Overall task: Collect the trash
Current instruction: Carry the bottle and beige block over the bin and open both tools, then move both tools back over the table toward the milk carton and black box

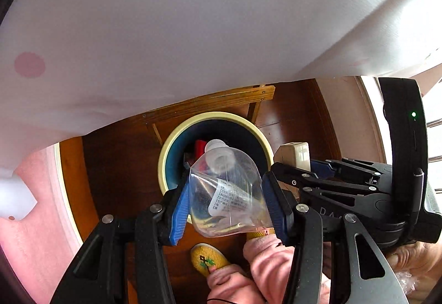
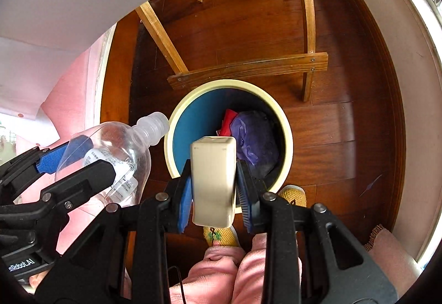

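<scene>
Holding tight, the left gripper (image 1: 225, 203) squeezes a clear plastic bottle (image 1: 226, 193) between its blue pads (image 1: 181, 210). The bottle has a white cap (image 1: 218, 150) and a white label with small print. It hangs in the air over the floor, with its cap end pointing toward the bin. In the right wrist view the bottle (image 2: 110, 154) sits just to the left of the bin's rim.

The right gripper (image 2: 214, 196) is clamped on a small cream box (image 2: 214, 179). The box stands up between the two pads and hangs right over the near edge of the bin.

Below the grippers are the person's pink trouser legs (image 2: 218, 270) and yellow slippers (image 1: 205, 258).

A bit farther down is the round bin (image 2: 287, 138). It has a cream rim and a blue inside. Some trash lies in it: something red (image 2: 228, 121) and a crumpled purple bag (image 2: 254, 141).

The bin stands on a dark brown wooden floor (image 2: 345, 124). Just behind the bin are the light wooden legs and bar of a table frame (image 2: 248, 69). A white table top (image 1: 193, 27) fills the far part of the left wrist view, with a faint pink dot (image 1: 29, 65) on it.
</scene>
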`<action>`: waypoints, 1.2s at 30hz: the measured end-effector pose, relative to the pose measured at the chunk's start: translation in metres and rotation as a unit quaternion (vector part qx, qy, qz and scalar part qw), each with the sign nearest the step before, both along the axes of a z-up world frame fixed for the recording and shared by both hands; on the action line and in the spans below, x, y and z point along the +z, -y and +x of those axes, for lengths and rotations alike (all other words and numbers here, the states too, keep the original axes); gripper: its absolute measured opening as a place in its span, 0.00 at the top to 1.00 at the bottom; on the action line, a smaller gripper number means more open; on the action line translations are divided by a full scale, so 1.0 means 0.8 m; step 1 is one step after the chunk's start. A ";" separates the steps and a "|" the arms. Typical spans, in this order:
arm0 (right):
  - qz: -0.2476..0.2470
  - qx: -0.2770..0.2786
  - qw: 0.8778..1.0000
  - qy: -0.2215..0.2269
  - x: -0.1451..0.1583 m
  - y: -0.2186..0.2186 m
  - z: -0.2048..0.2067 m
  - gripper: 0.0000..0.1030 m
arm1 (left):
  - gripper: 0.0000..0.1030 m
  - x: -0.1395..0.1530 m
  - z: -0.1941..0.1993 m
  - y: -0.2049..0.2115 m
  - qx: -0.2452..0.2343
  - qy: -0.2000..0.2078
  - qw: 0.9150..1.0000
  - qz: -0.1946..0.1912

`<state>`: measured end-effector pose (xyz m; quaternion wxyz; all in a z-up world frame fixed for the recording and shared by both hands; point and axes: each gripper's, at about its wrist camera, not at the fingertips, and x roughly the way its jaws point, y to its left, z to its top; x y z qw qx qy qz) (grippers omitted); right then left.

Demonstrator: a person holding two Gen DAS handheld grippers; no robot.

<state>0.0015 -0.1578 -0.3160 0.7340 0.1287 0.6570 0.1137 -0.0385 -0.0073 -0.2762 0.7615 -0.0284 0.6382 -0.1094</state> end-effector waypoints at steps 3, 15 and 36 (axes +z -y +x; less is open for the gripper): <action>0.001 -0.002 1.000 0.002 -0.006 -0.004 0.004 0.74 | 0.51 -0.003 0.003 0.000 0.000 0.001 1.000 0.000; 0.017 -0.032 0.999 0.010 -0.004 -0.002 0.012 0.40 | 0.06 -0.013 0.009 -0.018 0.027 0.001 0.999 0.022; 0.018 -0.043 0.998 0.050 0.127 -0.016 -0.031 0.40 | 0.06 0.114 -0.031 -0.062 0.045 0.041 0.998 0.013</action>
